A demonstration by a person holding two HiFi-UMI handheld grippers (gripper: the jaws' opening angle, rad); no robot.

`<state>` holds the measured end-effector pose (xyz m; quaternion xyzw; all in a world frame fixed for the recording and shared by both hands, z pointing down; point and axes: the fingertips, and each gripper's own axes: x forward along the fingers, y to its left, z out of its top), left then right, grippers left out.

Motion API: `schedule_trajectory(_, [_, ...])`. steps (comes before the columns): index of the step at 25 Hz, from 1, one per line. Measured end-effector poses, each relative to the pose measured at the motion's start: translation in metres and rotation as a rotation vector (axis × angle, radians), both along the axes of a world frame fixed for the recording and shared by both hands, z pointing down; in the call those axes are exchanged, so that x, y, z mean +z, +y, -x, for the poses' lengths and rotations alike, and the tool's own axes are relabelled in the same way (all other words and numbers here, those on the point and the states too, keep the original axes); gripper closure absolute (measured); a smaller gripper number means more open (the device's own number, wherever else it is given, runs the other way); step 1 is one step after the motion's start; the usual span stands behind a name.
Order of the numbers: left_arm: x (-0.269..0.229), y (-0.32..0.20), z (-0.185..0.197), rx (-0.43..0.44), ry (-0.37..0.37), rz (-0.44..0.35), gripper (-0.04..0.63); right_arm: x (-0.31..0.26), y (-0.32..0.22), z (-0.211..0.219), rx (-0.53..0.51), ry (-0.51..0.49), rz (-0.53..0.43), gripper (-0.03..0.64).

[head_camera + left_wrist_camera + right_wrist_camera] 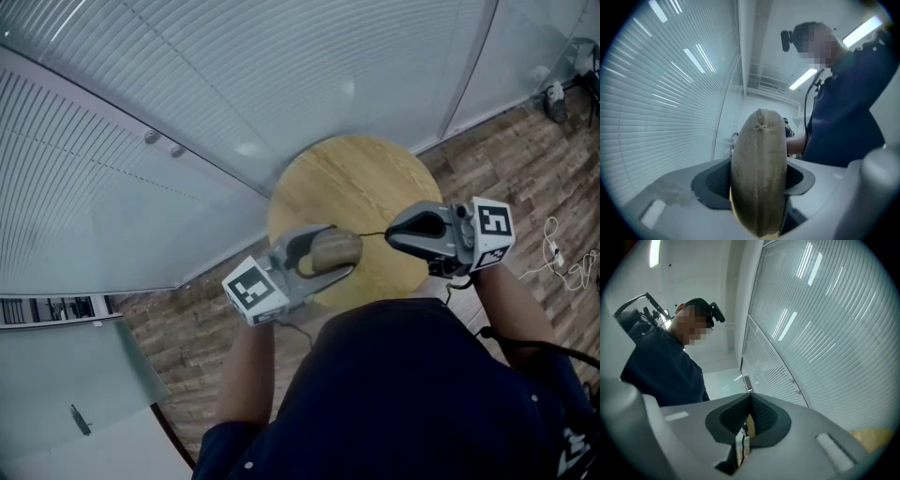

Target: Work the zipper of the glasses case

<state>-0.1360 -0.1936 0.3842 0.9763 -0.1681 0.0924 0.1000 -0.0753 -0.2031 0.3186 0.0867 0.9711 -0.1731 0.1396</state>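
The tan glasses case (335, 249) is held above the round wooden table (347, 173), and my left gripper (319, 255) is shut on it. In the left gripper view the case (759, 178) stands on edge between the dark pads (710, 185), its stitched end pointing up. A thin dark zipper pull cord (372, 234) runs from the case's right end to my right gripper (390, 236), which is shut on it. The right gripper view shows that gripper (751, 401) pinched together on a small tan and white pull tab (743, 442).
A glass wall with horizontal blinds (187, 112) curves behind the table. Wood-pattern floor (525, 159) surrounds it, with white cables (555, 251) lying at the right. The person's dark torso (394, 394) fills the lower middle of the head view.
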Motion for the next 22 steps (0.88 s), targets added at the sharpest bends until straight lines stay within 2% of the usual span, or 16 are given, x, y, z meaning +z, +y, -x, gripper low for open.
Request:
schedule_trajectory(6, [-0.029, -0.002, 0.004, -0.008, 0.194, 0.060, 0.298, -0.002, 0.000, 0.000, 0.010, -0.032, 0.020, 0.608])
schedule_trajectory(10, [-0.050, -0.011, 0.017, -0.050, 0.386, 0.107, 0.299, -0.004, -0.002, 0.001, 0.023, -0.069, 0.049, 0.608])
schedule_trajectory(14, [-0.060, -0.016, 0.024, -0.066, 0.477, 0.135, 0.302, -0.008, 0.000, 0.005, 0.033, -0.072, 0.049, 0.608])
schedule_trajectory(19, [-0.076, -0.018, 0.023, -0.067, 0.671, 0.178, 0.304, -0.022, 0.006, 0.010, 0.010, -0.094, 0.017, 0.608])
schedule_trajectory(22, [-0.082, -0.018, 0.023, -0.060, 0.717, 0.185, 0.304, -0.026, 0.008, 0.010, 0.001, -0.095, 0.005, 0.609])
